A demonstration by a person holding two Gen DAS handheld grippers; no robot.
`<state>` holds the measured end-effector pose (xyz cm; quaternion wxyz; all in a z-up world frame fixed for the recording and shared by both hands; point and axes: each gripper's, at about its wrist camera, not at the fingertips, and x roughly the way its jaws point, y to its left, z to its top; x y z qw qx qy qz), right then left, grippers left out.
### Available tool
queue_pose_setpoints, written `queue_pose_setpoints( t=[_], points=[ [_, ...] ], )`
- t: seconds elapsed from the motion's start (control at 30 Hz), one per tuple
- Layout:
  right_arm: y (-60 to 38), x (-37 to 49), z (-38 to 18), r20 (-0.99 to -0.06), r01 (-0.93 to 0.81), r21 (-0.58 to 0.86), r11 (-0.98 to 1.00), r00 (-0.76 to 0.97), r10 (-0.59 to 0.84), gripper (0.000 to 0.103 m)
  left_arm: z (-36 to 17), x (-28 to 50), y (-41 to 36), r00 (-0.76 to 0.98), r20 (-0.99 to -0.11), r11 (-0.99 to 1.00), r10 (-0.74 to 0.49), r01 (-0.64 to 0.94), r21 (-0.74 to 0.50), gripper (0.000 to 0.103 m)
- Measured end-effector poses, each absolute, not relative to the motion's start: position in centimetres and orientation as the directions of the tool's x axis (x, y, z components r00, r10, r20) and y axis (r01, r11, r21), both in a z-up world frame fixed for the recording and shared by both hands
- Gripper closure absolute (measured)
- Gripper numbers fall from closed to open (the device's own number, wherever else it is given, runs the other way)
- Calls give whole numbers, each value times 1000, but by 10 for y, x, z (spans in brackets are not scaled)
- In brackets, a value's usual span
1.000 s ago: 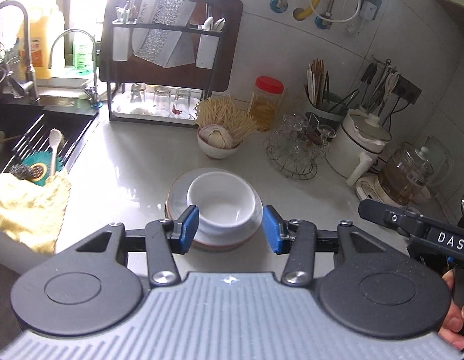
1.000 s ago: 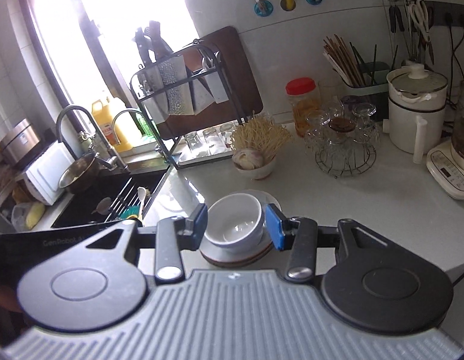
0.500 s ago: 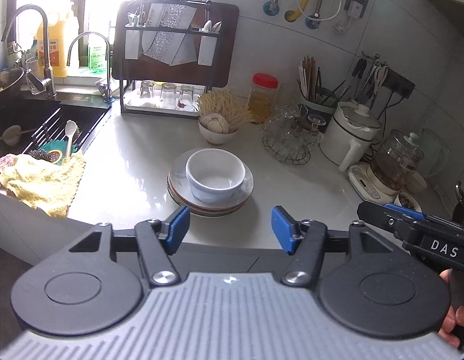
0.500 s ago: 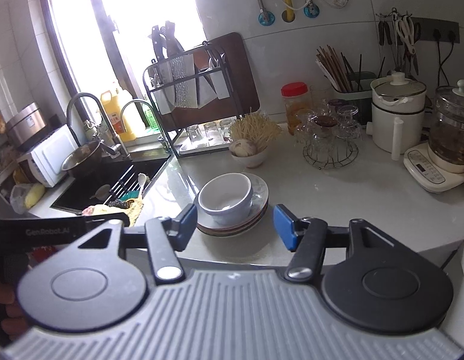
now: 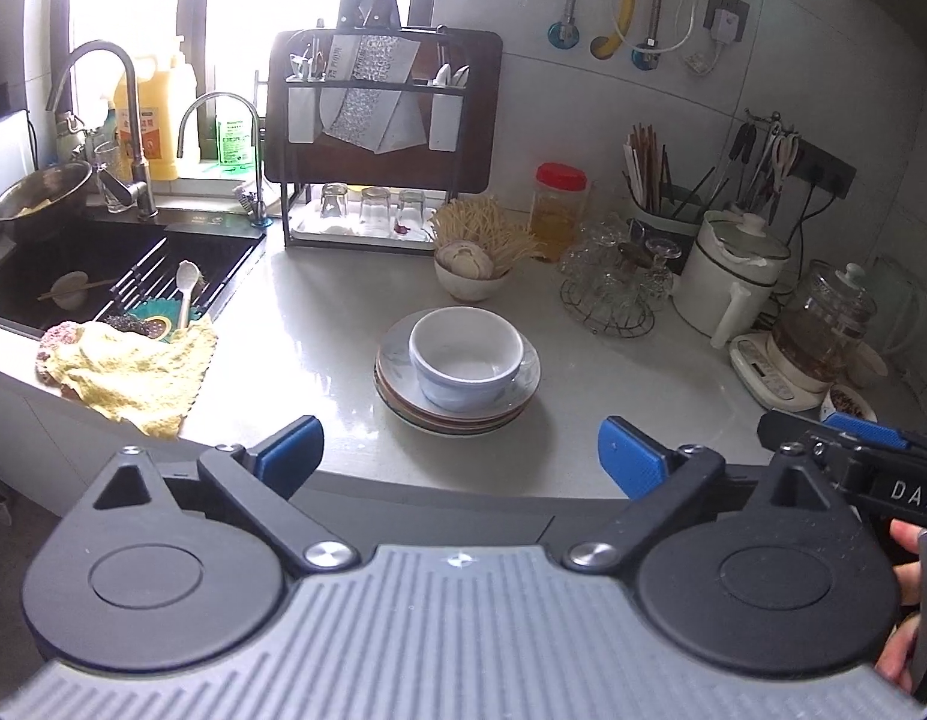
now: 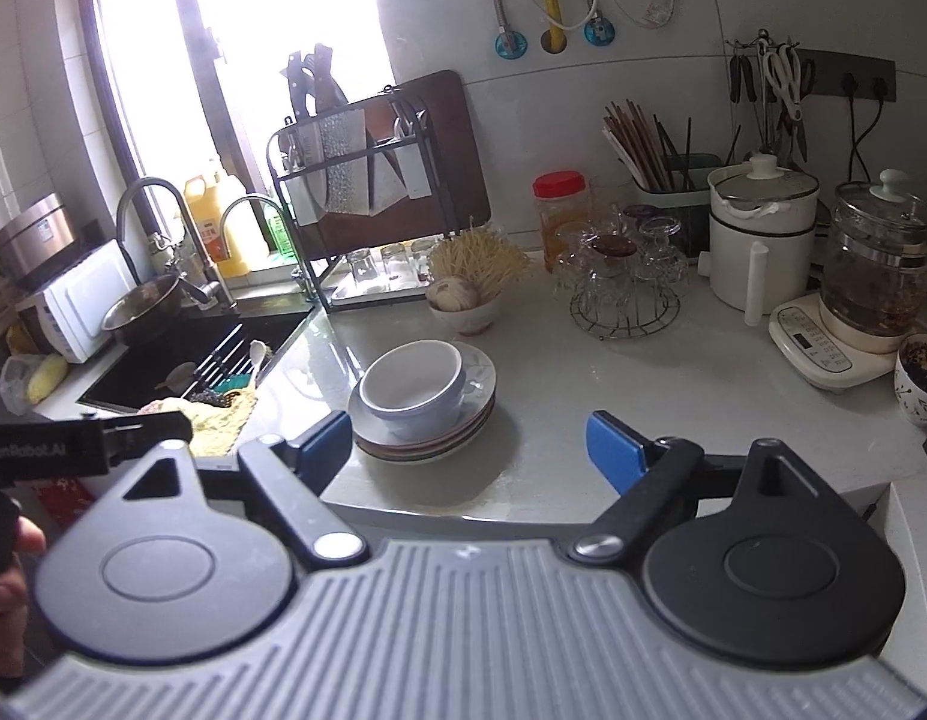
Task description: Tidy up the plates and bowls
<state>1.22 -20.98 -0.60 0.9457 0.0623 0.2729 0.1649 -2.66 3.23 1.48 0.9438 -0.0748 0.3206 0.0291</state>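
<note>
1. Left wrist view: faces forward and downward over the countertop [image 5: 583, 360] edge toward the sink [image 5: 103, 276].
2. Right wrist view: same direction, set further right.
3. Shared: stacked plates [image 5: 457, 402] [image 6: 424, 426], near and central in both.

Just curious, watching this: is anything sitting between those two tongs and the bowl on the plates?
Nothing visible. Only bare counter lies between the bowl on the plates and the empty, opening left tongs and right tongs.

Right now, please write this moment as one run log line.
left gripper: opening, empty | right gripper: opening, empty | white bowl: on plate stack
</note>
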Motion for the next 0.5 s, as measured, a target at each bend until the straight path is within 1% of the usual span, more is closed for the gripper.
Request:
queue_pose_setpoints(
  t=[0.3, 0.5],
  points=[
    [-208, 11, -13, -526, -285, 196, 938, 777, 345, 16, 7, -35, 31, 775, -632, 986, 22, -123, -116, 2],
    [-208, 9, -8, -527, -288, 182, 940, 779, 341, 16, 7, -44, 31, 774, -632, 987, 41, -131, -97, 2]
  ],
)
